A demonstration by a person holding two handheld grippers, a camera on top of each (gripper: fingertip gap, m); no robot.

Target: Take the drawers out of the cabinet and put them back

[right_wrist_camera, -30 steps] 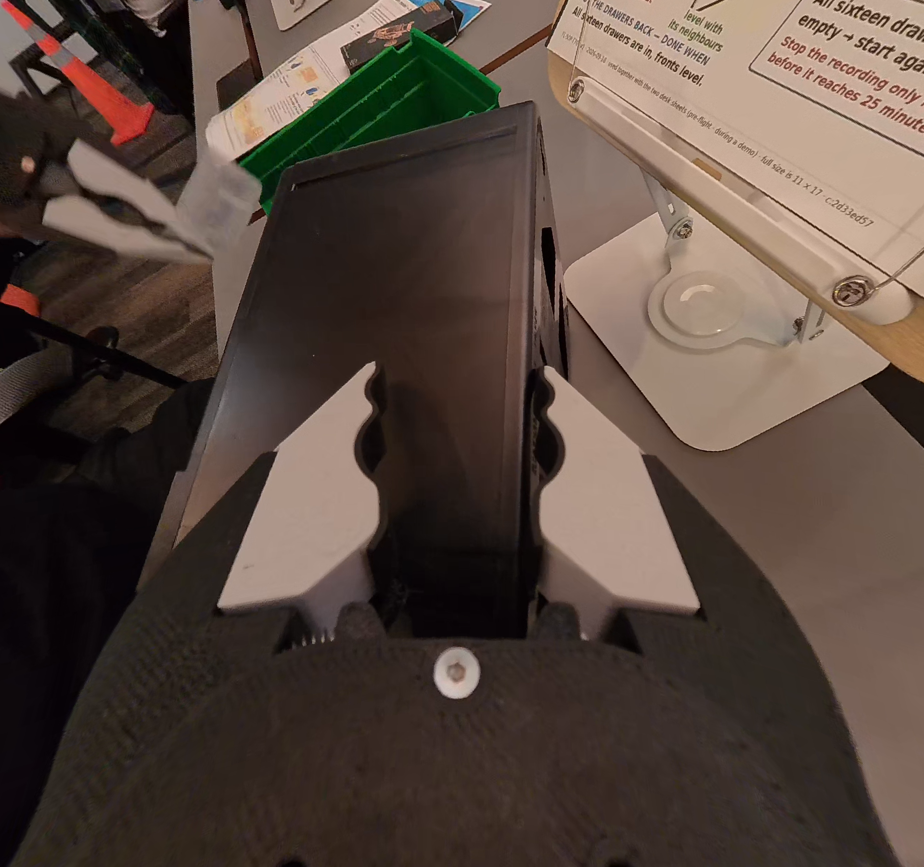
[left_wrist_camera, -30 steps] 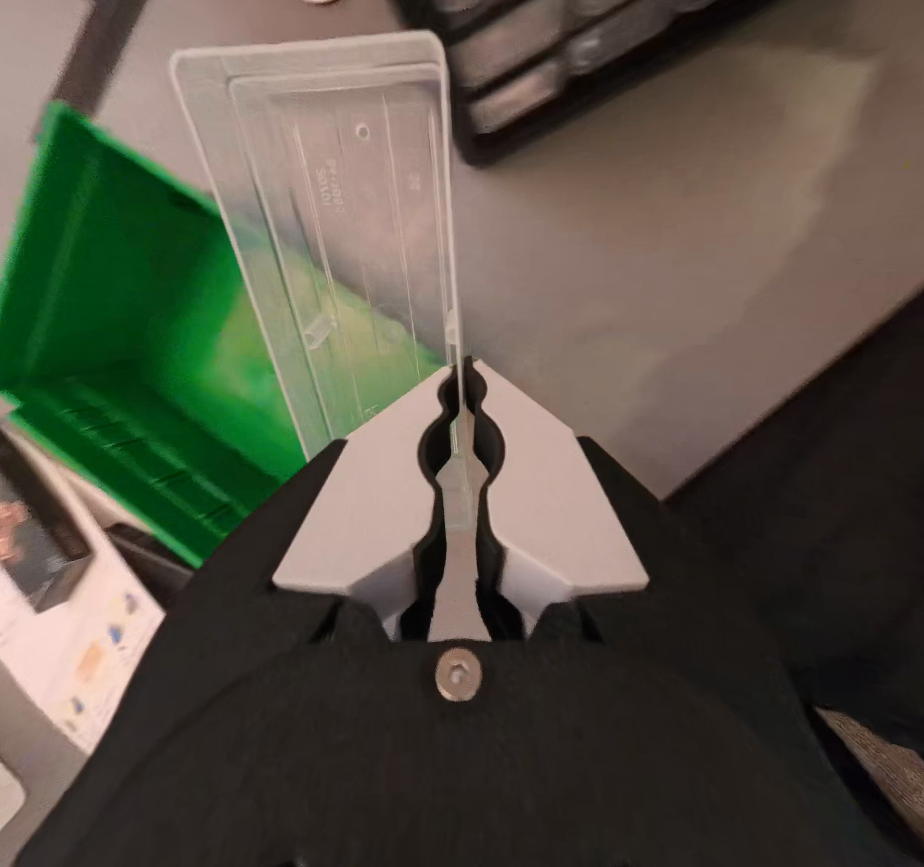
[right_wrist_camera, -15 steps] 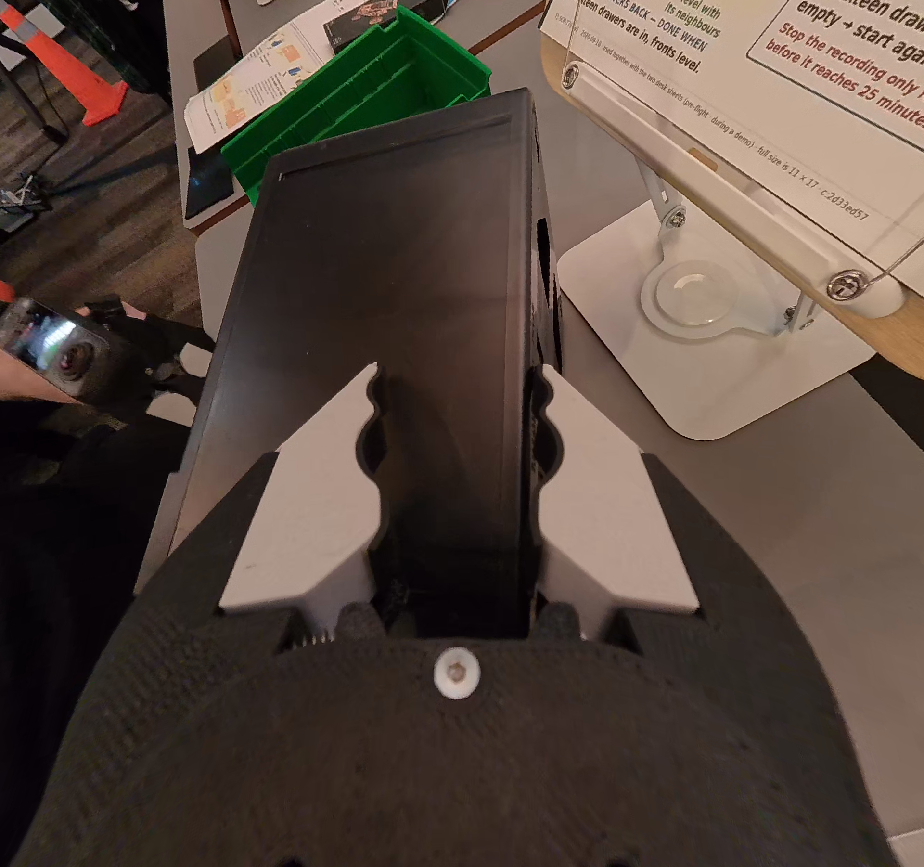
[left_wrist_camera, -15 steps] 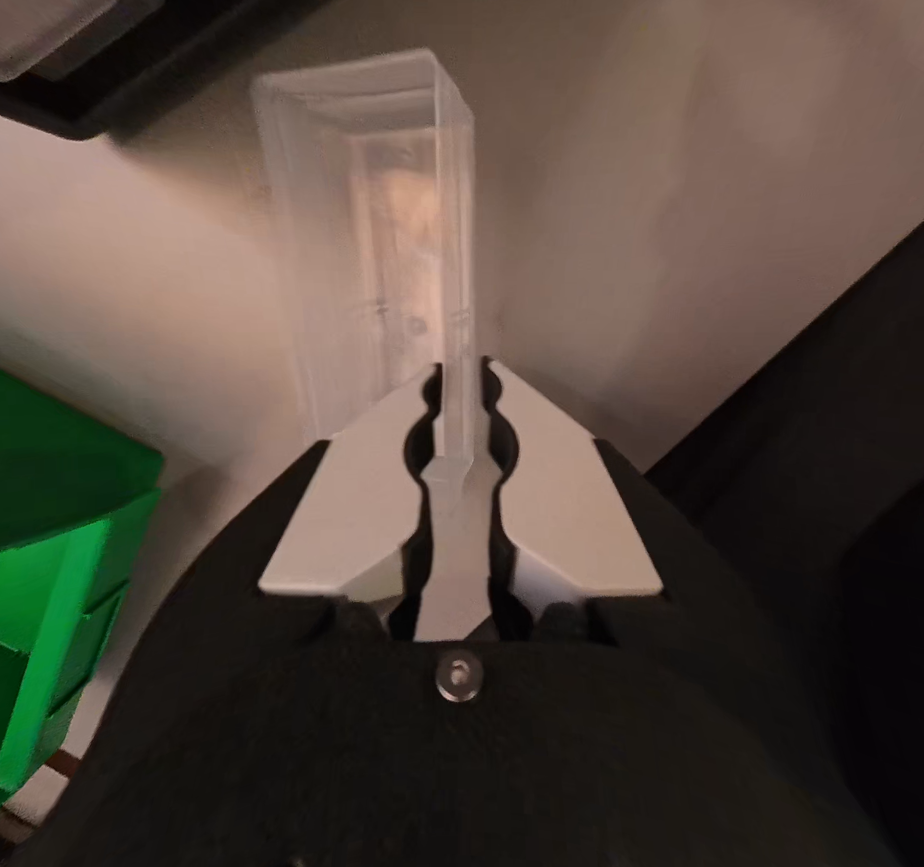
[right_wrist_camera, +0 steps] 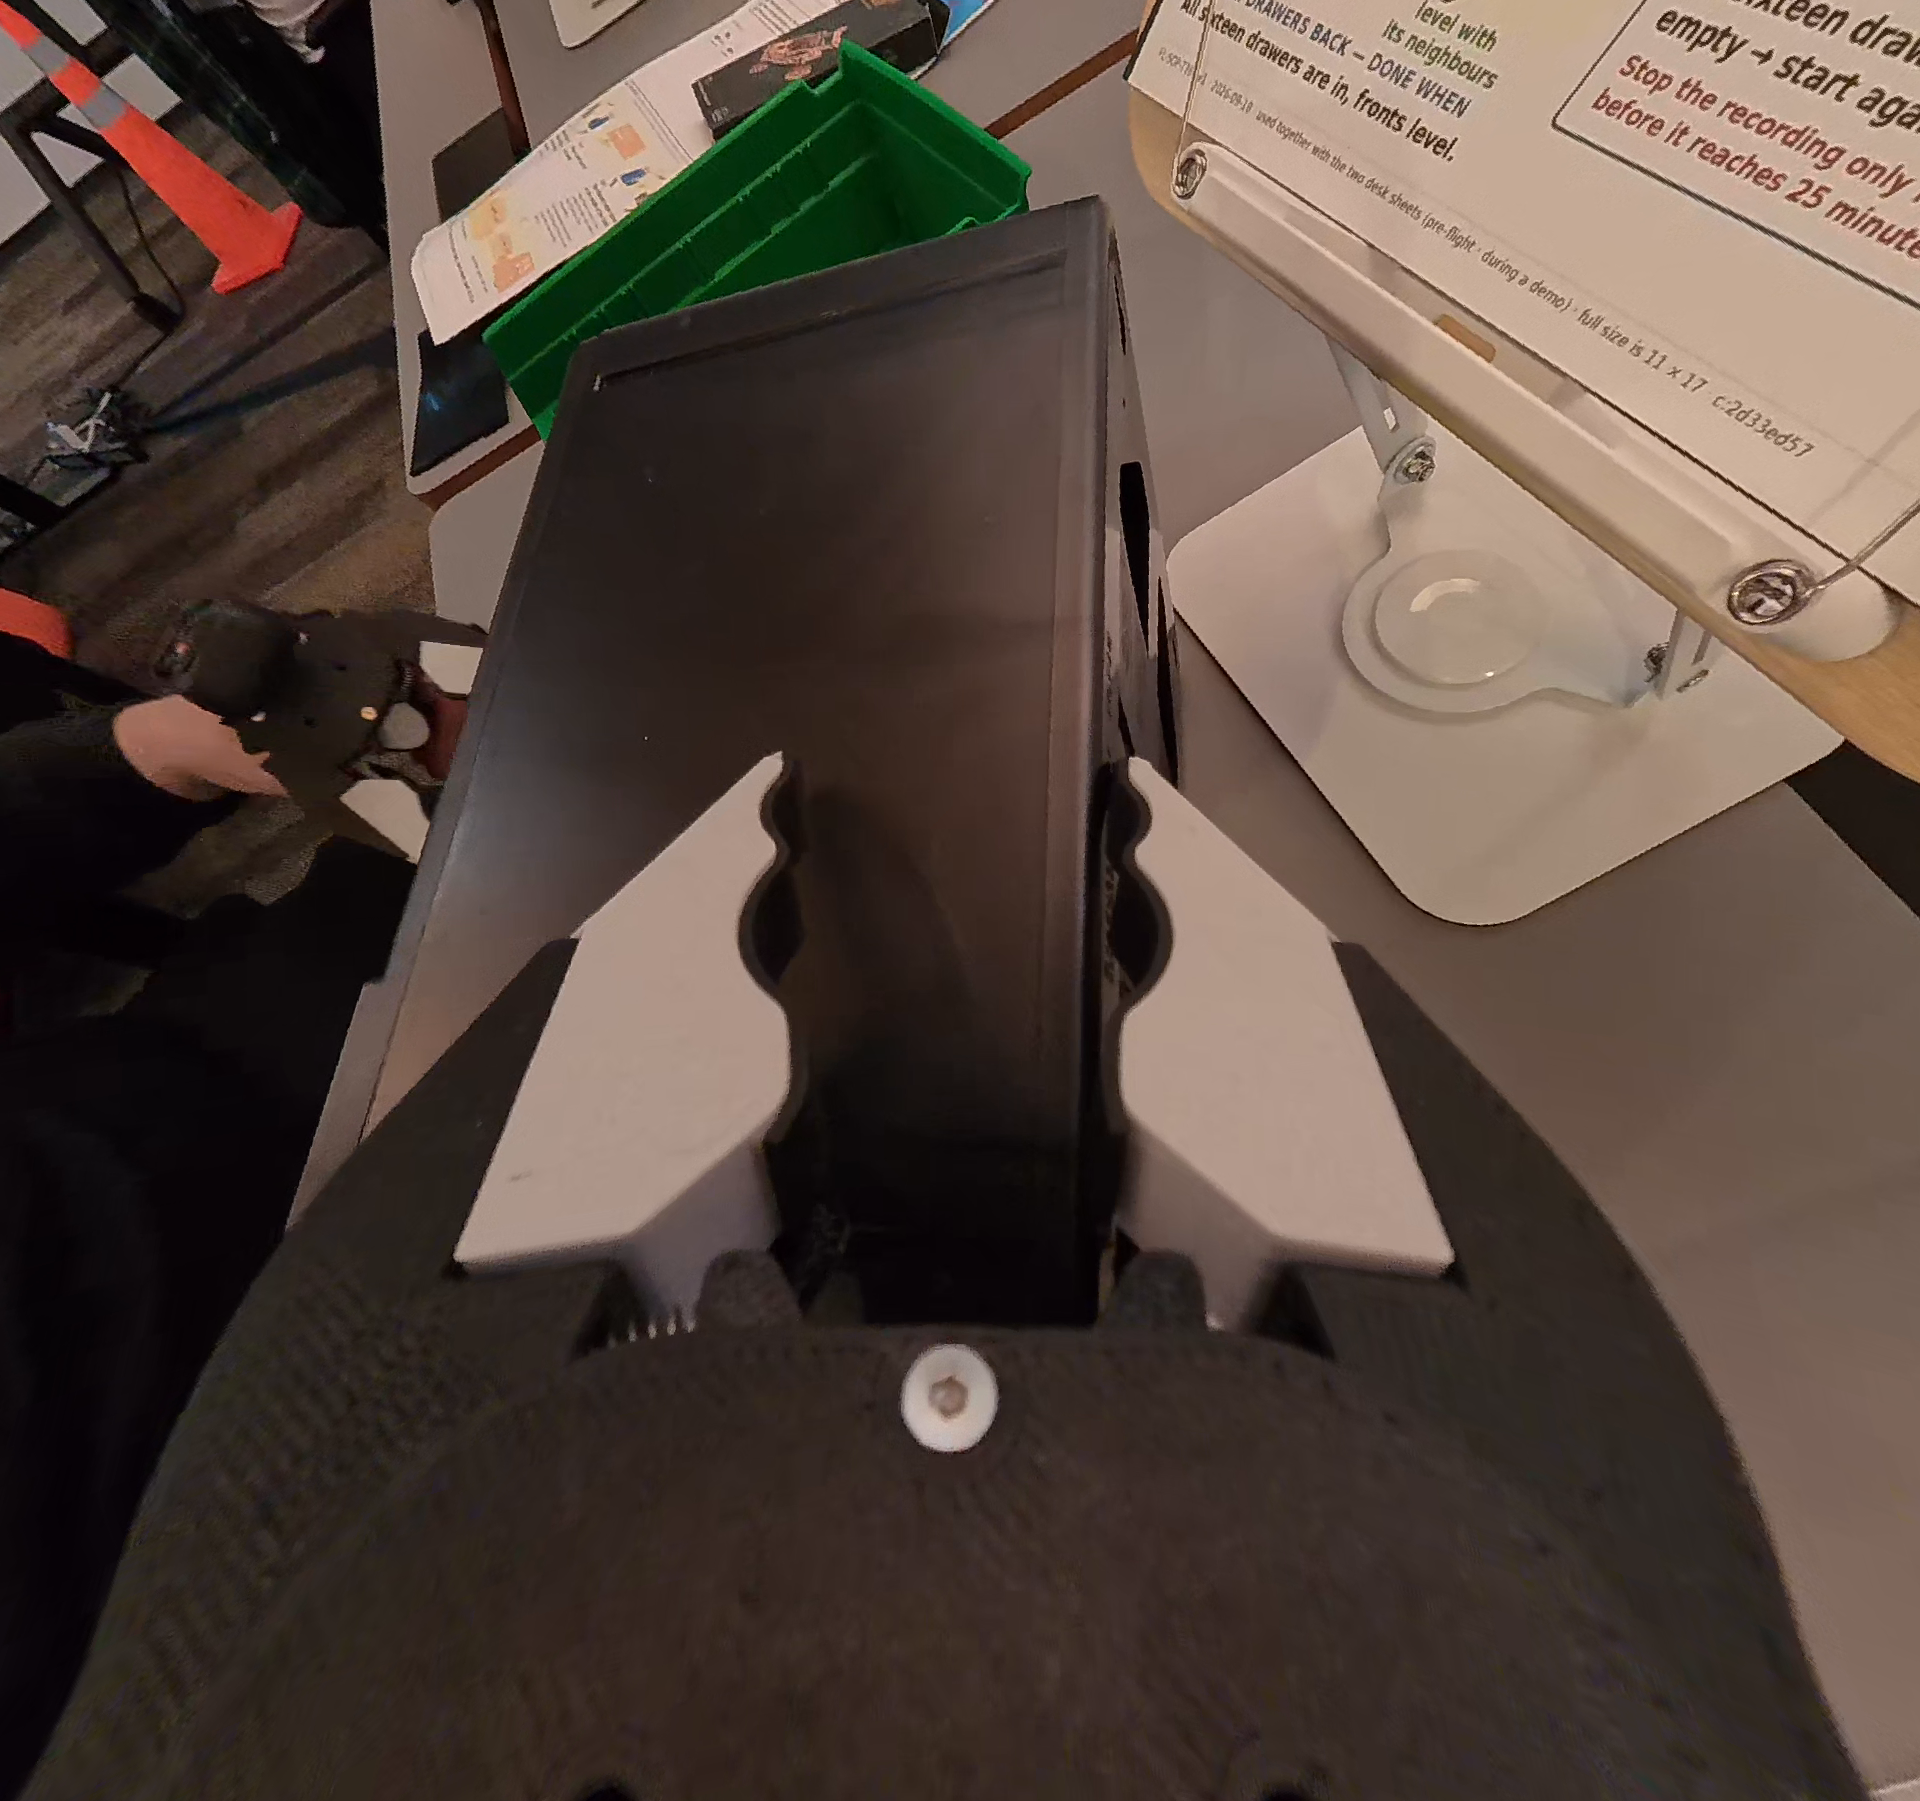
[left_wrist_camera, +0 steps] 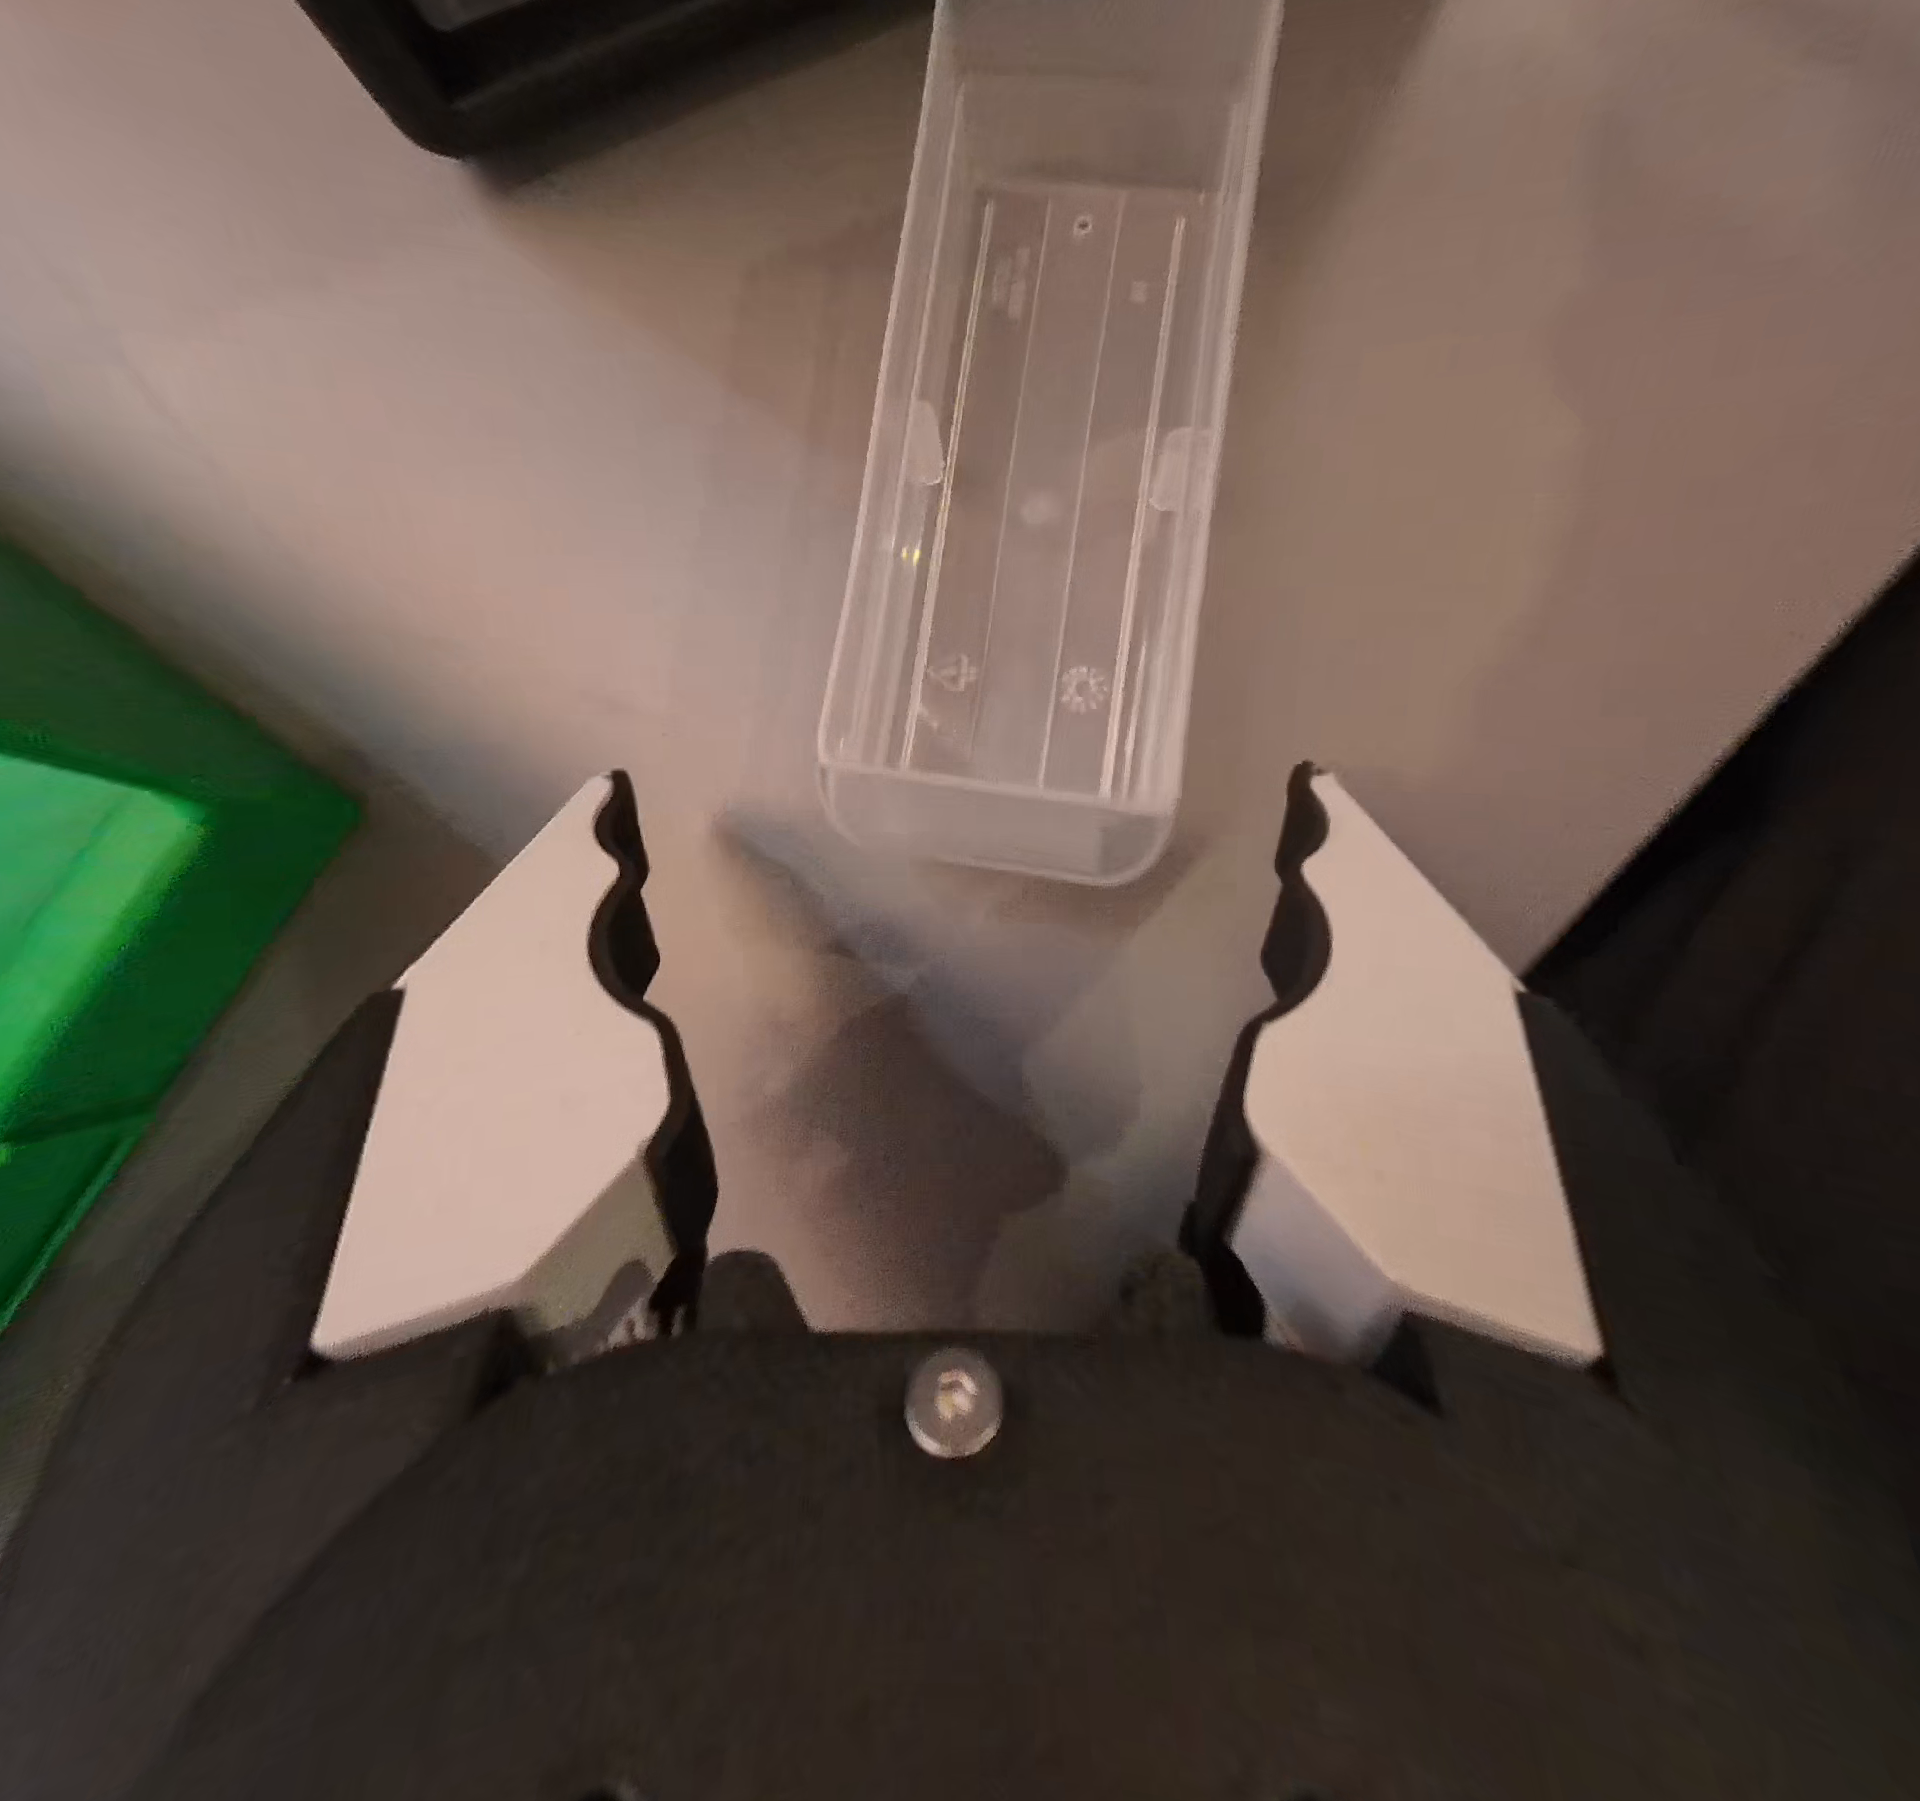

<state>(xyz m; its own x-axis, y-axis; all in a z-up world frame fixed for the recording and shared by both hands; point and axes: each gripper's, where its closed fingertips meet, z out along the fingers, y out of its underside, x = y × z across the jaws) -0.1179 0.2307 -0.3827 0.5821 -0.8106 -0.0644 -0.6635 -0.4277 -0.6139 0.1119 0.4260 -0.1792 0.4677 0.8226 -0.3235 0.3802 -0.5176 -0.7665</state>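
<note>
Right wrist view: right gripper [right_wrist_camera: 954, 795] unchanged, clamped across black cabinet [right_wrist_camera: 821, 608] on grey table [right_wrist_camera: 1558, 1076]. Left wrist view: left gripper [left_wrist_camera: 961, 785], half a second ago pinching clear drawer [left_wrist_camera: 1049, 421], now spread wide, empty; drawer released, lying open-side-up on table, beside cabinet.

A clear plastic drawer [left_wrist_camera: 1039, 463] lies open side up and empty on the grey table, just ahead of the spread left claw [left_wrist_camera: 961, 785], while the black cabinet [right_wrist_camera: 831, 608] sits under the right claw [right_wrist_camera: 956, 775]
</note>
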